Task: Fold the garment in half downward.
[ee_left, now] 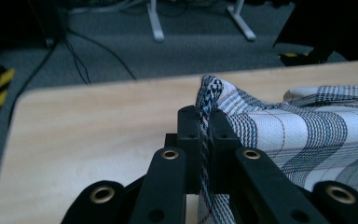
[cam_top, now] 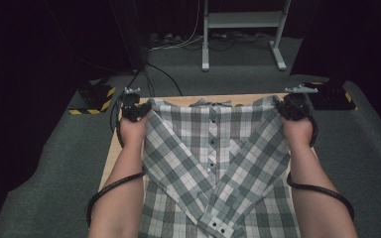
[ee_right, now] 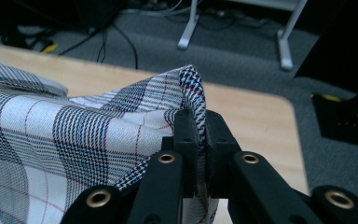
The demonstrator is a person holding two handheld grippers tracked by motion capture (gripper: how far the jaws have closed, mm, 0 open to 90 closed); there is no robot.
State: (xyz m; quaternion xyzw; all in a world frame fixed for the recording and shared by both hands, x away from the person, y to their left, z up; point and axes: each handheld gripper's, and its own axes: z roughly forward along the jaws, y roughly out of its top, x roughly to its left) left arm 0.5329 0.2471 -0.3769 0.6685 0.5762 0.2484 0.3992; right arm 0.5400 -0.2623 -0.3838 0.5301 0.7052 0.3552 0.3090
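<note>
- In the left gripper view, the left gripper (ee_left: pixel 204 122) has its jaws clenched on a fold of the plaid shirt (ee_left: pixel 303 135), the cloth pinched at the center of the frame and rising just above the tips.
- In the right gripper view, the right gripper (ee_right: pixel 202 125) is likewise clamped on a bunched edge of the same shirt, at center frame.
- From above, the 2 grippers sit at the upper left (cam_top: pixel 131 110) and upper right (cam_top: pixel 293 106) of the shirt (cam_top: pixel 213 158), each at a shoulder.
- The shirt lies buttoned, front up, sleeves crossed over the chest, filling the middle and bottom of the frame on the wooden table (cam_top: pixel 110 158).
- This looks like the lift of a folding step, with both shoulders gripped.
- The next move likely calls for both hands travelling together, level and evenly spaced, so the cloth stays taut and the sleeves stay crossed.
</note>
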